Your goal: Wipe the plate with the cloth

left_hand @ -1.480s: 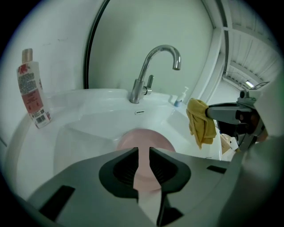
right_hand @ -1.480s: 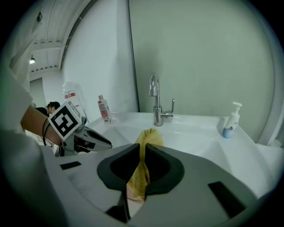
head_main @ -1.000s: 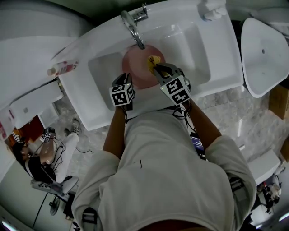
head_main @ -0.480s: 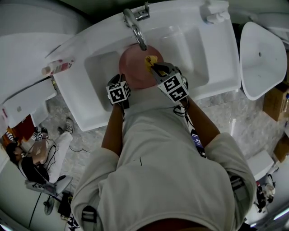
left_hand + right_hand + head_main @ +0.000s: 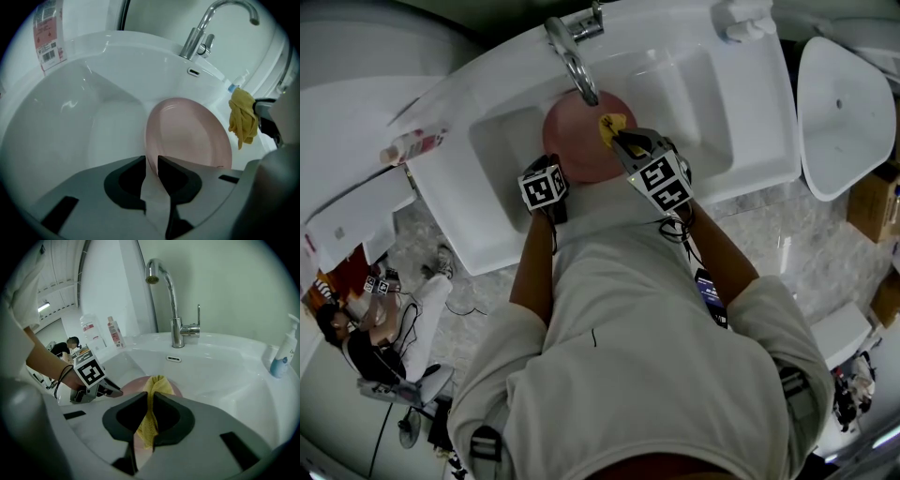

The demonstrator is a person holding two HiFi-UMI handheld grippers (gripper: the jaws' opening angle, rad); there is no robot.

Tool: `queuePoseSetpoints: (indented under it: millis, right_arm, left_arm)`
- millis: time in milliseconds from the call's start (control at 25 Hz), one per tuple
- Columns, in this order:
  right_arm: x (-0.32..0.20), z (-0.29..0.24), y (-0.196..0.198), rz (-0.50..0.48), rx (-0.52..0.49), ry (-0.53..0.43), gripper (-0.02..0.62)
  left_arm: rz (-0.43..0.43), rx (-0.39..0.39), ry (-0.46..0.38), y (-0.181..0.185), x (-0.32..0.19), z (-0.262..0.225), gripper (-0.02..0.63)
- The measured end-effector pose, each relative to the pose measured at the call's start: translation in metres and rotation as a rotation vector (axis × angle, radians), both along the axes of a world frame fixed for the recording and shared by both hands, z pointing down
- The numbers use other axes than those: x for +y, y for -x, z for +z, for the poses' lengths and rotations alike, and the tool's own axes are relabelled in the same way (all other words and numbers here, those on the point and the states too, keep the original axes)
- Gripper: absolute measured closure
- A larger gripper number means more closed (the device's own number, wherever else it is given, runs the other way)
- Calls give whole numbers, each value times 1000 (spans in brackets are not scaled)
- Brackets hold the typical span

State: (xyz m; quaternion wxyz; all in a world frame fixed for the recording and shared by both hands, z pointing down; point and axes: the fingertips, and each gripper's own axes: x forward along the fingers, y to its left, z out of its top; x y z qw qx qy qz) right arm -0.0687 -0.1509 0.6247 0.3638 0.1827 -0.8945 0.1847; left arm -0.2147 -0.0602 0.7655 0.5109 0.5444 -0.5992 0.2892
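Pinching plate, left claw, clamping cloth, right claw

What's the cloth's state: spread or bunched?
Bunched: the cloth hangs crumpled from the right gripper, whose fingers are shut on it.

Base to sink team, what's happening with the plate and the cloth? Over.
Left gripper shut on plate rim, plate tilted up in sink. Right gripper shut on cloth, by the plate's edge. Tap overhead, nothing blocking.
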Motion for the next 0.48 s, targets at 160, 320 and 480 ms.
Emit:
queuePoseSetpoints:
  millis: [160,320,480]
  right_arm:
    - [-3,2,-7,22,3,-8,555]
    - [-1,4,-16,44,7,-5,555]
    - [-2,3,-21,69,5,-5,555]
  left_arm:
    - [24,0,13,-2,0,7,518]
    - [22,35,-12,-5,-3,0,526]
    - [26,82,-79,-10,-11,-14,532]
